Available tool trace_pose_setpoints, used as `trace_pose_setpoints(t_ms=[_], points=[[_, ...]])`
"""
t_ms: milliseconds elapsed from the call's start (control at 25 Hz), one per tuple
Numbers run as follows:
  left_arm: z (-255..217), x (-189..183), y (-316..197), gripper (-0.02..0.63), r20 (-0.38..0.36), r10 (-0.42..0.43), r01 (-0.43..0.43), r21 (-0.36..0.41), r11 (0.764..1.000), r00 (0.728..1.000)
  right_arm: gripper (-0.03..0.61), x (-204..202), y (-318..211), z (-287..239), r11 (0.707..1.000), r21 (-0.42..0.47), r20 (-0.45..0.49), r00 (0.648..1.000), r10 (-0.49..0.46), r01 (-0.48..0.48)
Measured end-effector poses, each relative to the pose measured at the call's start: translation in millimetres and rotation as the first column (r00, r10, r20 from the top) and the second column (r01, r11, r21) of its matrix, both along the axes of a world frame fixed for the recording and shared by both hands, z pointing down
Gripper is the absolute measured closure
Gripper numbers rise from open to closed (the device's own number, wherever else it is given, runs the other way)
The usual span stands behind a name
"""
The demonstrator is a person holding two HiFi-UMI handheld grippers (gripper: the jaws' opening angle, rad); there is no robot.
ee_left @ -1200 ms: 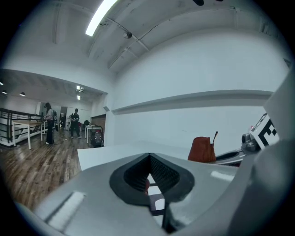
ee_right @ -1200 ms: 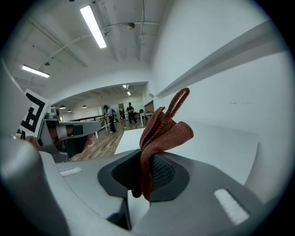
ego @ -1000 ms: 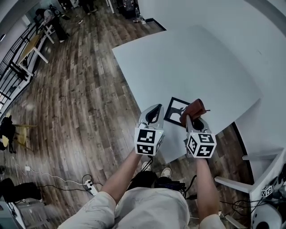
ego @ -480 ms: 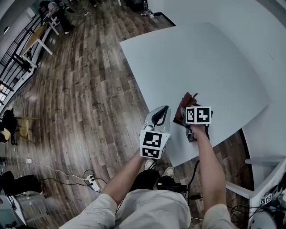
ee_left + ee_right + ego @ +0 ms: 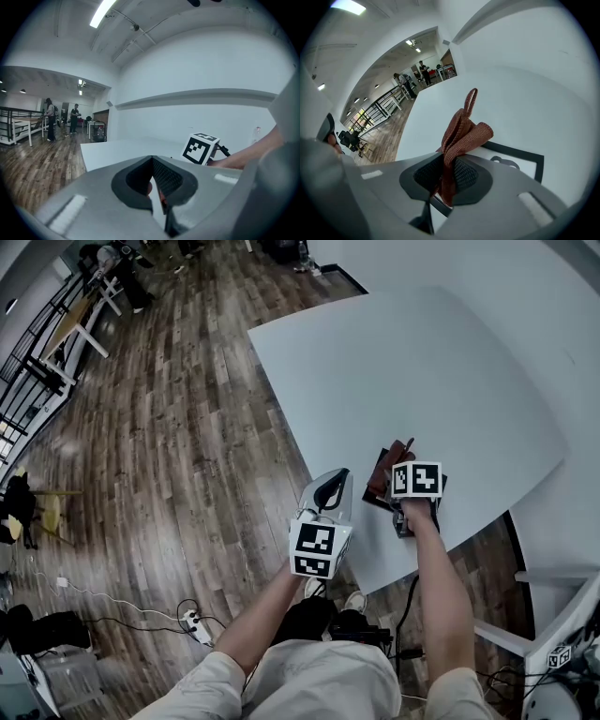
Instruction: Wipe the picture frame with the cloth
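Observation:
A rust-red cloth (image 5: 461,133) stands bunched up out of my right gripper (image 5: 449,165), which is shut on it. Just beyond the jaws lies the black picture frame (image 5: 515,151) with a white mat, flat on the white table (image 5: 450,362). In the head view the right gripper's marker cube (image 5: 416,479) hides most of the frame; the cloth (image 5: 390,463) shows beside it, near the table's front edge. My left gripper (image 5: 328,488) hovers left of the frame at the table's edge. Its jaws are shut, with nothing in them.
Dark wooden floor (image 5: 159,446) runs along the table's left side, with a power strip and cables (image 5: 192,622) near the person's feet. White furniture legs (image 5: 525,624) stand at the lower right. Several people stand far off by railings (image 5: 49,119).
My right gripper tipped down and forward, bringing the cloth onto the picture frame, and has stayed there. The left gripper shifted slightly and stays beside it.

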State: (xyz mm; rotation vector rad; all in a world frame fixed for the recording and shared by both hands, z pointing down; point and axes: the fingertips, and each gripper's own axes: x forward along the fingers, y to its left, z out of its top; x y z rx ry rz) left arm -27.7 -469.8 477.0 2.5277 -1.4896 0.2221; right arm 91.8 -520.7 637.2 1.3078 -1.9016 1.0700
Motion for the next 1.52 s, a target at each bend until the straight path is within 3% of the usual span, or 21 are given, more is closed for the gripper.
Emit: trace_pose_setpoints(t_ms=[520,720,880,1120,1320,1520], points=[[6,48,9,0.614,-0.015,0.078,-0.079,-0.009,0.997,0.997,0.5,131,45,7,0.986,-0.044,-0.088,0.984,0.154,-0.158],[6,54,11,0.614,-0.001,0.088,-0.088,0.0,0.996,0.996,0.5,146,52,4,0.981,-0.043,-0.085,0.979,0.186,-0.19],[4,52,11,0.614,-0.012,0.081,-0.081,-0.01,0.997,0.997,0.5,122,49,-16,0.988,0.007,-0.02,0.988,0.151,-0.151],[5,41,7,0.614,-0.014,0.047,-0.047,-0.016,0.999,0.999,0.5,44,40,-38,0.998,0.065,0.05,0.999,0.017,-0.02],[1,30,5,0.614,-0.014,0.027,-0.027,-0.008,1.0,1.0,0.5,-14,37,-30,0.999,0.027,0.121,0.992,-0.041,0.038],[1,21,6,0.614,-0.007,0.02,-0.02,-0.008,1.0,1.0,0.499,-32,41,-14,0.998,-0.014,0.121,0.991,-0.052,0.054]])
